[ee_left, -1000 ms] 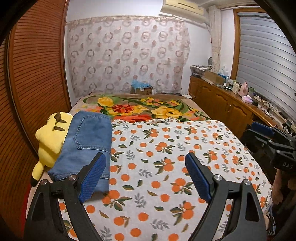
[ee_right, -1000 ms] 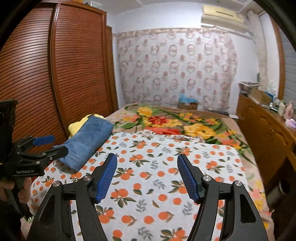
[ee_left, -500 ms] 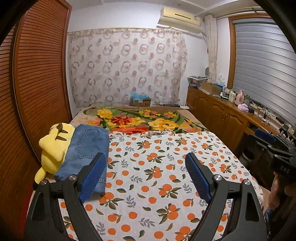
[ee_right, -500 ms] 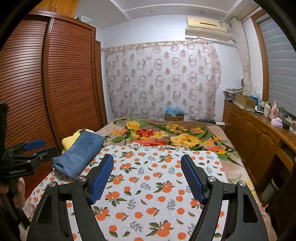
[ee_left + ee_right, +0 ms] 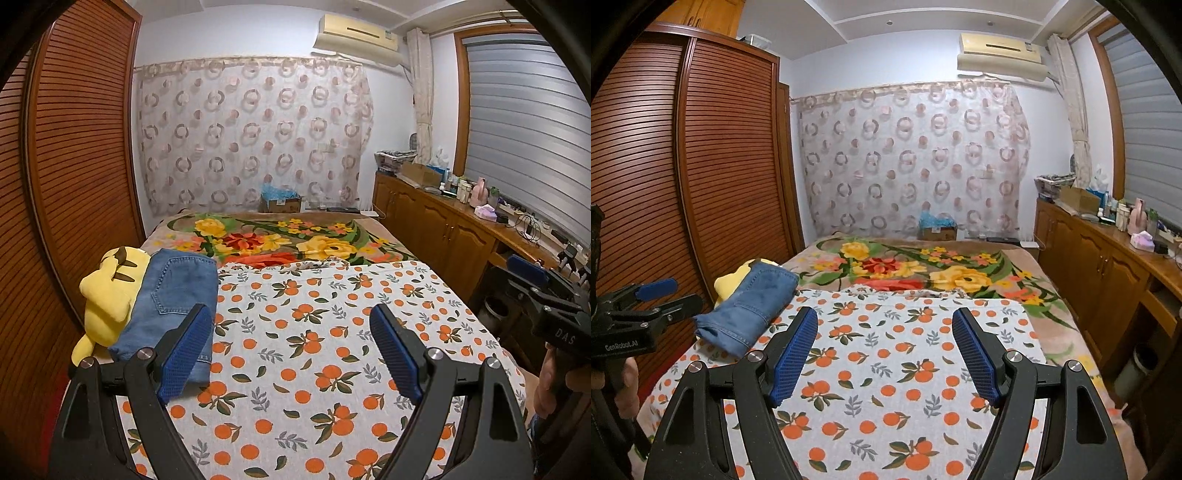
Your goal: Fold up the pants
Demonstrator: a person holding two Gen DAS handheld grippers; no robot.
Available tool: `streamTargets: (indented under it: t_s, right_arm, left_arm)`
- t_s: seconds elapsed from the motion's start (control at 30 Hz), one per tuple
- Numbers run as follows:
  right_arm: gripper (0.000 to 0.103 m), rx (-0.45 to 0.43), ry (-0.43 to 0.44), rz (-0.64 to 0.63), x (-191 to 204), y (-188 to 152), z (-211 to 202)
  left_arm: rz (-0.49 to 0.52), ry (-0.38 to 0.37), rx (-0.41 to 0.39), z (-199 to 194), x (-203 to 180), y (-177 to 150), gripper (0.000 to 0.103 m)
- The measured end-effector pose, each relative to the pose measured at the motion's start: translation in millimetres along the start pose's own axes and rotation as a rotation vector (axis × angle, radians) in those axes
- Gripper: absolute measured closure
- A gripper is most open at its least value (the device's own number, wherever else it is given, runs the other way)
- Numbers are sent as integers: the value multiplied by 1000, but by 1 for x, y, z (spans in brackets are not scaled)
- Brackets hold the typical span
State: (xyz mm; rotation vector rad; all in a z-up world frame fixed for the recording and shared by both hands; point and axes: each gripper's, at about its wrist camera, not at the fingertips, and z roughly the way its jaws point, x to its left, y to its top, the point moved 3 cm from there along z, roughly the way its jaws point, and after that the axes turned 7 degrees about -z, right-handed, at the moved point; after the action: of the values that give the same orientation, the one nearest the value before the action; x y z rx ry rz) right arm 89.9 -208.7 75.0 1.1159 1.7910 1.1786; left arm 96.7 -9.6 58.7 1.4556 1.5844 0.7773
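both grippers, left [image 5: 291, 339] and right [image 5: 884, 341], hover with jaws spread wide, empty, above the folded jeans [image 5: 173, 295].

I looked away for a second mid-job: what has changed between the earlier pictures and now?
Both cameras have tipped upward and drawn back from the bed: more wall and ceiling show now. Nothing was grasped or released. The left gripper and right gripper stay open and empty. The folded jeans still lie against the yellow plush toy at the left edge of the orange-print sheet.
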Motion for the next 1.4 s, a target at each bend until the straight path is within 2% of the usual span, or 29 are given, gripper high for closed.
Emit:
streamTargets:
  t_s: [0.47, 1.4]
  right_arm:
    - [26, -8, 1, 7, -4, 0, 3]
    - [26, -18, -2, 4, -3, -2, 2]
  left_arm:
    - [-1, 7, -25, -14, 2, 5, 15]
    - [6, 9, -25, -13, 1, 3, 15]
